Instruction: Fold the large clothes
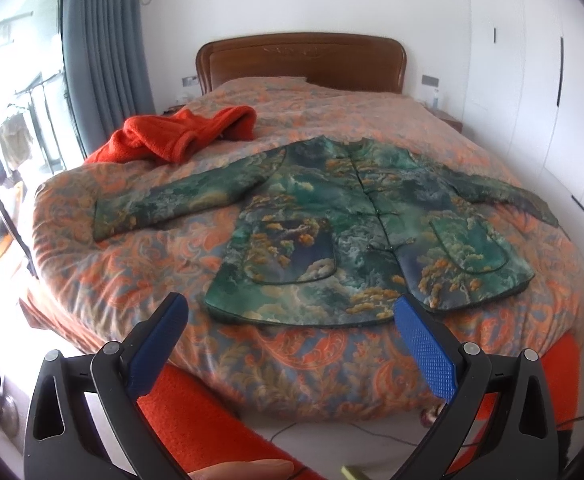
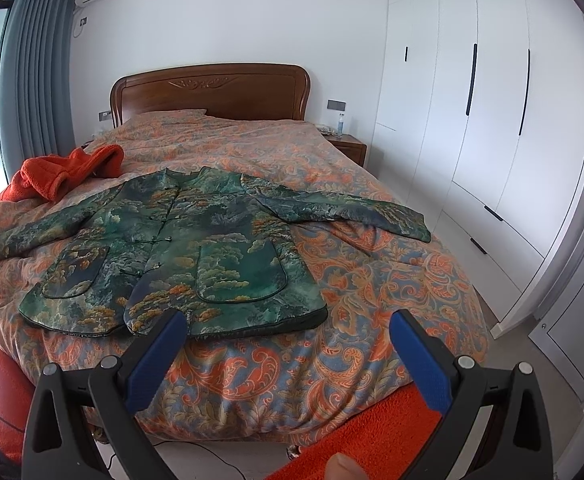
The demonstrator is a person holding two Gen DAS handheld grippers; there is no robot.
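Observation:
A green patterned jacket (image 1: 356, 216) (image 2: 187, 240) lies flat on the bed, front up, buttoned, both sleeves spread out sideways. Its hem faces me near the foot of the bed. My left gripper (image 1: 292, 312) hangs open above the bed's foot edge, just short of the hem, nothing between its blue pads (image 1: 424, 344). My right gripper (image 2: 287, 328) is also open and empty, held above the quilt in front of the jacket's right hem corner.
The bed (image 2: 372, 280) has an orange paisley quilt and a wooden headboard (image 2: 211, 88). A crumpled orange fleece garment (image 1: 179, 136) (image 2: 59, 176) lies at the left. White wardrobes (image 2: 472, 120) stand on the right, a nightstand (image 2: 348, 146) beside the headboard. Orange sleeves (image 2: 372, 432) show below the grippers.

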